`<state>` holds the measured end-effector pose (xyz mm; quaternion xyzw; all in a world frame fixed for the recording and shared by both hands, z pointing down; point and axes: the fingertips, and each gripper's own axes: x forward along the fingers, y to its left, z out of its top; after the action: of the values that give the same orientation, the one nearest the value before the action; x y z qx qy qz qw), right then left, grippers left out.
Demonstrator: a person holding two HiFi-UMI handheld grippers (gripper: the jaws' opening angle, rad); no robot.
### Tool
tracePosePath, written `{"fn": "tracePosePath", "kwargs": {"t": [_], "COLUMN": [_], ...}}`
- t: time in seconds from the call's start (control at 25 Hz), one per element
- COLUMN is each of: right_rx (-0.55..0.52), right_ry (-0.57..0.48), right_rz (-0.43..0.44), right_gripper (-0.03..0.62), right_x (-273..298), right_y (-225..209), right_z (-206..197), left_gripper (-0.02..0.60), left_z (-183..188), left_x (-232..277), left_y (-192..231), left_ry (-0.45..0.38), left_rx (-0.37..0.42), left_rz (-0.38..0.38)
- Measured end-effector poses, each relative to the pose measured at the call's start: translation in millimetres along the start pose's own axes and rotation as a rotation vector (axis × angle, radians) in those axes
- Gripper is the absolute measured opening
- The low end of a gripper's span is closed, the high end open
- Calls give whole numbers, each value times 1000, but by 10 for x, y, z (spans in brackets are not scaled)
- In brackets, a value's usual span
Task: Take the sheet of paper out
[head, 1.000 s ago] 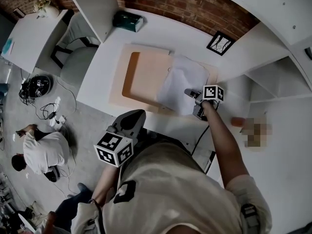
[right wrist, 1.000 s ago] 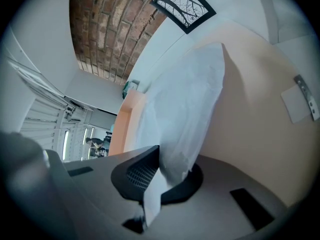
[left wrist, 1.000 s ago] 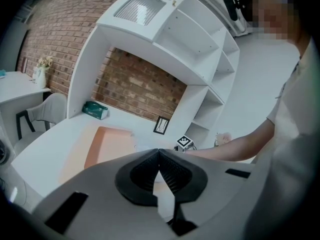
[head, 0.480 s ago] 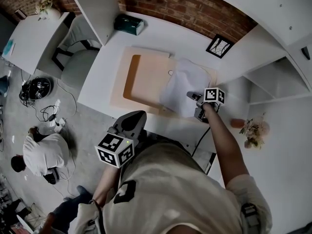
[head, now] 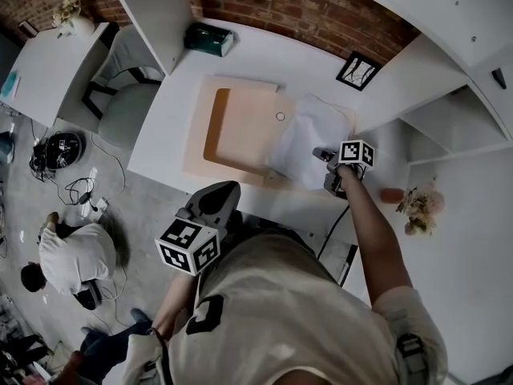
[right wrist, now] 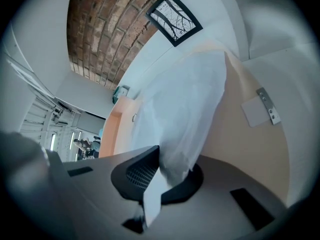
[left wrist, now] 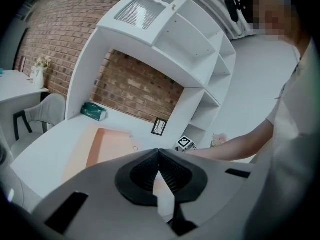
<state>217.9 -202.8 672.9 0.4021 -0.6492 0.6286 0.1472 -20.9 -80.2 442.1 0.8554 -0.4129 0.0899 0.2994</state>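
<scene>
In the head view a flat orange-and-beige folder (head: 238,127) lies on the white desk (head: 264,58), and the sheet of paper (head: 309,131) rests over the folder's right half, its right edge reaching past the folder's right border. The right gripper (head: 322,157) sits at the sheet's near-right corner, just off the folder's right side. The left gripper (head: 212,201) hangs well short of the folder's near edge, close to the person's body, touching nothing. In the left gripper view its jaws are pressed together at the tips with nothing between them, and the folder lies ahead and below. In the right gripper view the jaws pinch the corner of the sheet, which bows up and away from them over the beige flap of the folder, with a small metal clasp (right wrist: 265,105) on that flap to the right of the sheet. By the look of it, the grasp is made and most of the sheet is exposed. Whether its far edge is tucked in the folder cannot be told. What is left is drawing it fully clear of the folder.
</scene>
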Motion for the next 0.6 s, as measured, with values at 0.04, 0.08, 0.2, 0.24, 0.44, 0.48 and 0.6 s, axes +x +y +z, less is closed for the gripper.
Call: {"fn": "tracePosePath", "kwargs": {"t": [0.04, 0.08, 0.2, 0.24, 0.44, 0.48, 0.6], "right_rx": [-6, -15, -38, -47, -74, -65, -39], "right_ry": [-8, -18, -54, -65, -131, -154, -209], "right_rz": [-4, -6, 12, 19, 31, 38, 47], "right_gripper": [28, 28, 28, 28, 28, 28, 28], "right_x": [-12, -27, -81, -107, -301, -356, -484], "right_y": [7, 23, 109, 143, 277, 290, 326], "right_z": [7, 18, 54, 59, 76, 87, 83], "left_gripper": [17, 17, 17, 17, 17, 17, 17], "left_z": [5, 14, 35, 39, 51, 46, 29], "left_x": [1, -2, -26, -36, -111, -127, -195], "left_y": [-4, -3, 34, 51, 117, 128, 186], "left_ry": [1, 1, -3, -5, -13, -15, -16], "left_rx": [2, 4, 6, 5, -6, -10, -19], "left_rz": [-6, -11, -13, -13, -16, -18, -20]}}
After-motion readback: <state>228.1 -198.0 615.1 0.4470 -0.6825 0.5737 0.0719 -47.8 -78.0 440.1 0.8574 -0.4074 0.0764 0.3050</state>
